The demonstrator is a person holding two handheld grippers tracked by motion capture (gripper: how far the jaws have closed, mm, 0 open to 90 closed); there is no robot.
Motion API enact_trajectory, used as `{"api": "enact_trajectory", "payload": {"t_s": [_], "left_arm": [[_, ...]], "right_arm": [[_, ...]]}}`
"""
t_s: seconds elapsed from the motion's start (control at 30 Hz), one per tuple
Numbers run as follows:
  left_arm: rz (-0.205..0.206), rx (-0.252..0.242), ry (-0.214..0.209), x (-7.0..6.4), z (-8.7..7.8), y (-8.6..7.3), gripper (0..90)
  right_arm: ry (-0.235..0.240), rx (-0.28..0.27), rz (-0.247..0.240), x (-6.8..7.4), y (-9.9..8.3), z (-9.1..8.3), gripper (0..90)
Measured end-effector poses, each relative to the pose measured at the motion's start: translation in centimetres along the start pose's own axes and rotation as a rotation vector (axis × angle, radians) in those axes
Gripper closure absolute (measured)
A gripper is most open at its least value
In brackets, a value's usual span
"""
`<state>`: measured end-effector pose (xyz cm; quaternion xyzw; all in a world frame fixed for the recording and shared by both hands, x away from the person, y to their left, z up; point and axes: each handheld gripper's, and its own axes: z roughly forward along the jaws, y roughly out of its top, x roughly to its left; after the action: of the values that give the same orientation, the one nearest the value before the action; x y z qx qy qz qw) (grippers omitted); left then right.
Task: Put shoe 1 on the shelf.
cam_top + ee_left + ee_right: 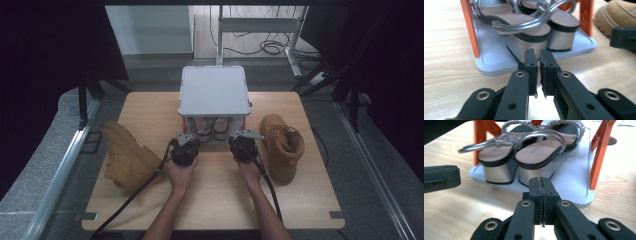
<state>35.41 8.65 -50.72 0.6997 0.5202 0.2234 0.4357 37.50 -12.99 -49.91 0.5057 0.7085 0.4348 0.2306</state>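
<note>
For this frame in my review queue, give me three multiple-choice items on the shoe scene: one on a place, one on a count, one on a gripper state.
1. Where do the silver block-heel sandals stand?
A. on the rack's top shelf
B. on the lower shelf of the small rack
C. on the bare table

2. How many tan boots lie on the table?
A. one
B. two
C. three

3. How do the right gripper's jaws stand?
A. wide open
B. clamped on a sandal strap
C. shut on nothing

Answers: 1 B, both gripper views show them on the grey base between orange posts. 2 B, the left boot and the right boot flank the rack. 3 C, the jaws meet with nothing between them, short of the heels.
</note>
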Motion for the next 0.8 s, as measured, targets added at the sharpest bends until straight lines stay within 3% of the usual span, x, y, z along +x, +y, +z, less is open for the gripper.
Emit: {"api": "enact_trajectory", "payload": {"t_s": [0.23, 0.33, 0.47, 0.7, 0.8], "left_arm": [[0.027, 0.007, -0.061, 0.0, -2.6, -0.5, 77.7], [0.056, 0.022, -0.077, 0.1, -3.5, -0.8, 69.6], [0.089, 0.059, -0.086, 0.3, -4.6, -1.0, 56.6], [0.102, 0.057, -0.112, 0.8, -7.3, -1.2, 44.2], [0.073, 0.047, -0.133, 1.6, -8.3, -1.5, 43.1]], "right_arm": [[0.061, 0.013, -0.036, 0.7, -0.6, -2.0, 84.1], [0.090, 0.027, -0.041, 0.8, -1.2, -2.8, 79.9], [0.094, 0.051, -0.037, 0.8, -2.0, -3.9, 69.7], [0.146, 0.072, -0.042, 0.6, -3.1, -5.8, 55.2], [0.187, 0.077, -0.028, 0.4, -3.6, -6.5, 51.7]]}}
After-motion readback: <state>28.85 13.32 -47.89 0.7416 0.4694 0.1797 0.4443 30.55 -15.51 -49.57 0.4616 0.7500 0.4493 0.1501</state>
